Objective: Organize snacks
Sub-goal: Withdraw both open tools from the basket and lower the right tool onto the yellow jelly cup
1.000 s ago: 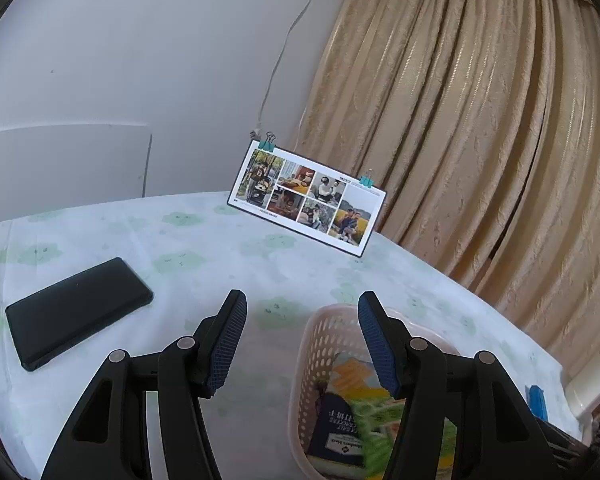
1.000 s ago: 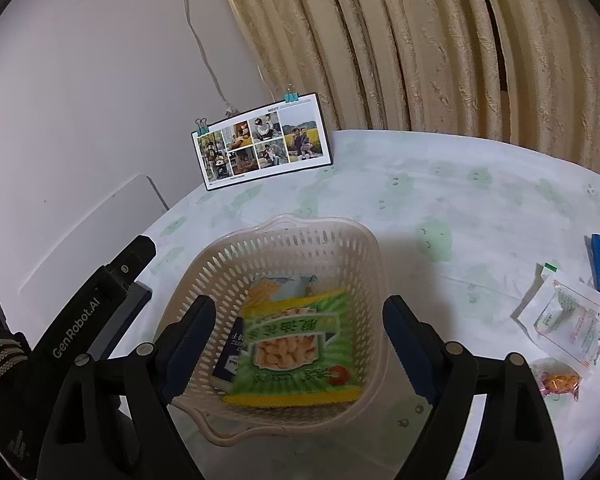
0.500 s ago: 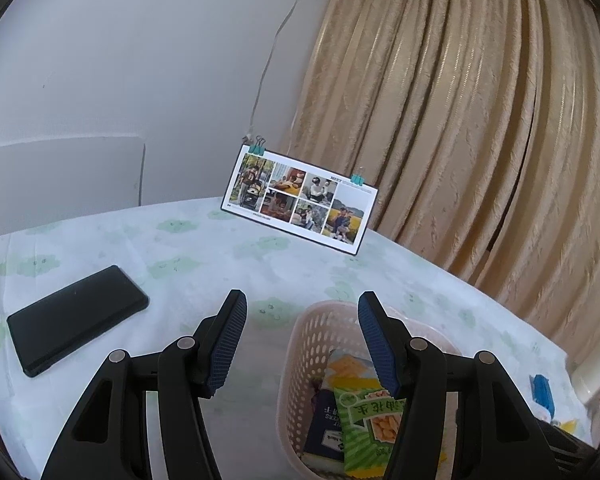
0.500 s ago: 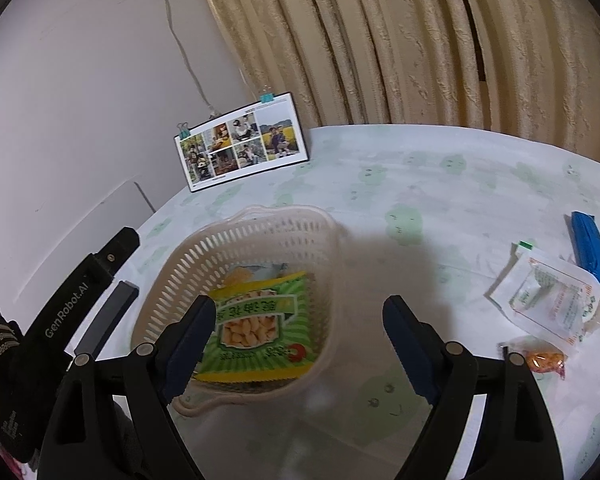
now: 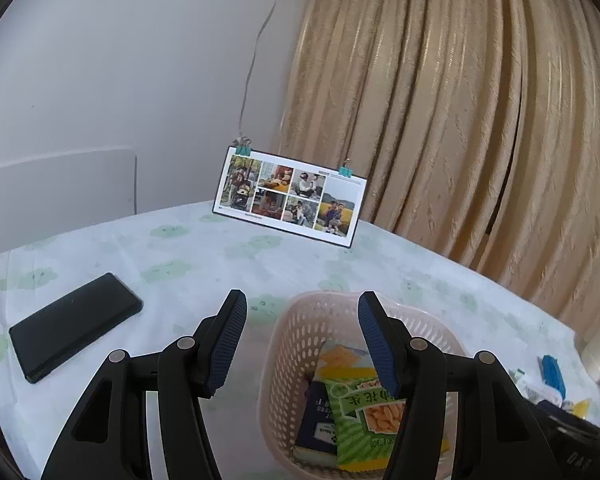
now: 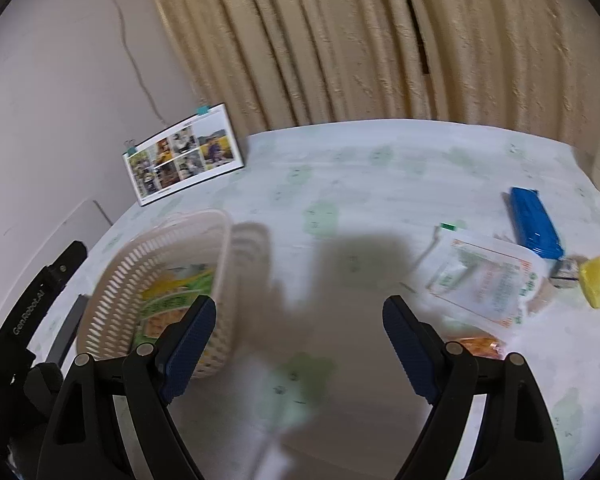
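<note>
While both grippers' jaws gape empty, the green snack bag [image 5: 360, 420] lies lengthwise in the basket [image 5: 296, 344].

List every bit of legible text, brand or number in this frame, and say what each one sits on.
"GenRobot.AI": on the arm of the left gripper, as seen from the right wrist.
Green snack bag in the basket: large printed characters, not clearly readable.
Dark blue packet: white print, too small.
White pouch on the table: red and green print, blurred.
Photo card: caption line too small.
</note>
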Available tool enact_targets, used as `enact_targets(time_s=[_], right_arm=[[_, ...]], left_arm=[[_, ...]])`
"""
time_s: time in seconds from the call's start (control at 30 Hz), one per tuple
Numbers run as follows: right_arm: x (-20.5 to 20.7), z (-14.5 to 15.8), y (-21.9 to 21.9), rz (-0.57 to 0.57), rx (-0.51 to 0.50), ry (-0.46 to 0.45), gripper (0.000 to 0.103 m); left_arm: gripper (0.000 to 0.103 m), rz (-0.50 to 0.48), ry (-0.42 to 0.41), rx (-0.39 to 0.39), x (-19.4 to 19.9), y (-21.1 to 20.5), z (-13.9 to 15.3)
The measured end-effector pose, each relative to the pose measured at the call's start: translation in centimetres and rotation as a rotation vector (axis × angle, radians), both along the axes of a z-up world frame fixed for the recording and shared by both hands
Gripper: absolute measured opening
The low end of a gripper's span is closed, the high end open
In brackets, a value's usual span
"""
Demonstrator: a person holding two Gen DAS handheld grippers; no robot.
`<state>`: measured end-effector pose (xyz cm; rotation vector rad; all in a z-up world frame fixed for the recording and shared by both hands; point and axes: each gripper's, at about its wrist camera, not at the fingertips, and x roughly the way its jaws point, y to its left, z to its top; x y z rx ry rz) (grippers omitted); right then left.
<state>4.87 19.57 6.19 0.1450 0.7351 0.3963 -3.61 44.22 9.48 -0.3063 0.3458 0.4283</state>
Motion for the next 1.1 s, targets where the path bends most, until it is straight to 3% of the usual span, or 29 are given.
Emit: enact_targets(time_s=[0.47,1.1], right_arm=[[0.1,-0.8,-7.0,-0.161,-0.020,-0.003,0.084],[0.6,-3.2,-18.5,-0.393,-0.075,0.069,0.083]], left_arm=[[0.061,-0.034,0.031,0.060,0.7,-2.0,-0.3],[0.076,-0.277,0.108,0.109,2.1,-7.9,0.5]])
